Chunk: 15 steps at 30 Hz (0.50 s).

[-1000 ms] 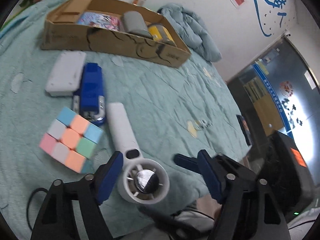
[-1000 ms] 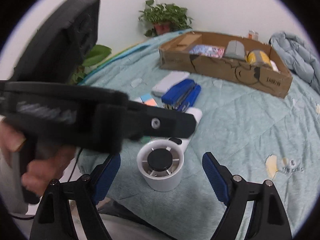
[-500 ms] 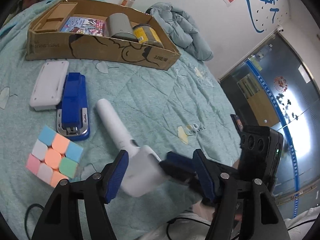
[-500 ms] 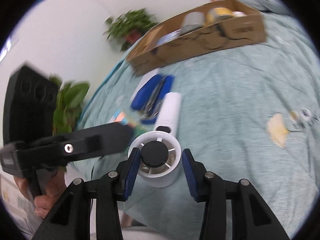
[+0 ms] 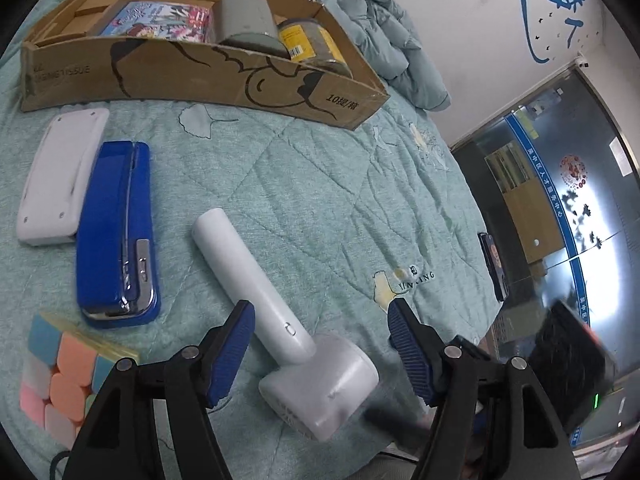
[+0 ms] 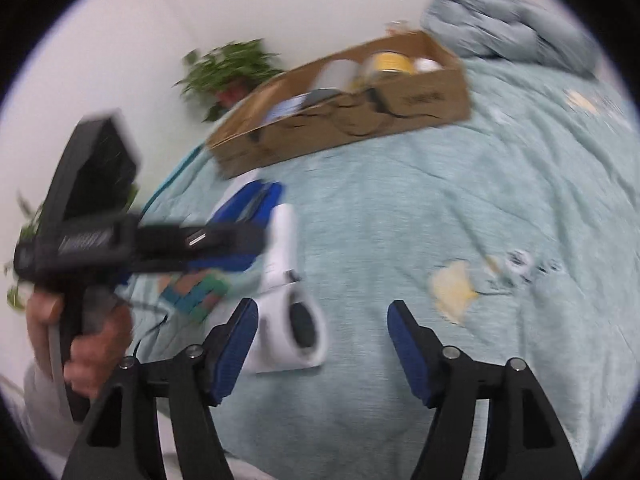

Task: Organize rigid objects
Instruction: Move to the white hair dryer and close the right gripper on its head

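Teal quilt (image 5: 312,184) spread wide under everything. Cardboard box (image 5: 192,76) at the far edge, holding a grey cylinder (image 5: 246,20), a yellow-labelled jar (image 5: 308,42) and a picture book (image 5: 160,20). Nearer than the box: white flat case (image 5: 60,172), blue stapler (image 5: 116,232) just beside it, pastel cube (image 5: 60,376) nearest. White handheld fan (image 5: 280,312) lying on its side, handle aimed toward the box. Left gripper (image 5: 320,352) spread apart, straddling the fan, pads clear. Right gripper (image 6: 318,350) opening, fan head by its left finger, not pinched.
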Motion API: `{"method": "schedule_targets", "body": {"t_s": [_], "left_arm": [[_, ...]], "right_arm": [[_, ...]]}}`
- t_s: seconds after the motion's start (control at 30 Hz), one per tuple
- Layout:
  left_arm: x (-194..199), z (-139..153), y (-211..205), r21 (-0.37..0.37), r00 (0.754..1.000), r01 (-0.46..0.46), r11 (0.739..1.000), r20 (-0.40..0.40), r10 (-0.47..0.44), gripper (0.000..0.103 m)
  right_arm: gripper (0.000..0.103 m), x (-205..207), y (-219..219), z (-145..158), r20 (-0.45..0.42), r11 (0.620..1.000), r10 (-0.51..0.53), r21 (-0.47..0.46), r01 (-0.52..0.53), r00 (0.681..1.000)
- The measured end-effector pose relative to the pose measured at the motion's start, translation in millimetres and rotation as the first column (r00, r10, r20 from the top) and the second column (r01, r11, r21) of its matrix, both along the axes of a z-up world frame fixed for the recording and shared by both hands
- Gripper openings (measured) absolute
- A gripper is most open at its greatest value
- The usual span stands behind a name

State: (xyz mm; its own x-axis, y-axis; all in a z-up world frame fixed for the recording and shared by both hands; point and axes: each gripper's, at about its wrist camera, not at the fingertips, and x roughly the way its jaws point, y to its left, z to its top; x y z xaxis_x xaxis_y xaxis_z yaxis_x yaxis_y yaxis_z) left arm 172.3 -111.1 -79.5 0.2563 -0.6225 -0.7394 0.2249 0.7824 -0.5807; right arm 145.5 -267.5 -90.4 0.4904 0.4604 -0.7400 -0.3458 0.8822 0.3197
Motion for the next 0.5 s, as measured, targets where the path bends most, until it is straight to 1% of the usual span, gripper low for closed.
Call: {"method": "schedule_targets", "body": {"t_s": [0.07,0.1,0.23,0.33,0.37,0.4,0.43,0.5], "left_arm": [[7,-4,-5,0.015,1.0,0.003,1.0,-0.022,-0.003,0.067],[10,-6,-8,0.037,1.0,0.002,0.999,-0.028,-0.001,0.066],[17,-18,-14,0.086,0.997,0.017,0.996,-0.071,-0.011,0.064],[19,-27,-21,0.121,0.996,0.028,0.992,-0.087,-0.017,0.062],[21,-30,-22,0.13,0.995,0.029,0.991,-0.097,-0.017,0.057],[22,-35,-23,0.141,0.994,0.029,0.99,-0.111,-0.013,0.049],[24,-39,-23,0.152,0.992,0.024,0.988,-0.123,-0.005,0.046],[26,-41,-23,0.17,0.993,0.002,0.985,-0.117,0.018,0.039]], "right_arm": [[0.07,-8,13,-2,0.026,0.997,0.05,-0.053,-0.048,0.998],[0.07,-11,21,-5,0.037,0.994,0.067,-0.086,-0.064,0.997],[0.07,-23,30,-8,0.085,0.982,0.093,-0.169,-0.078,0.992],[0.07,-22,38,-13,0.085,0.972,0.126,-0.208,-0.106,0.988],[0.067,-21,39,-13,0.08,0.971,0.131,-0.213,-0.111,0.988],[0.065,-22,41,-14,0.072,0.968,0.137,-0.222,-0.118,0.988],[0.06,-20,45,-17,0.063,0.965,0.143,-0.232,-0.125,0.988],[0.06,-21,49,-17,0.077,0.957,0.139,-0.266,-0.114,0.987]]}}
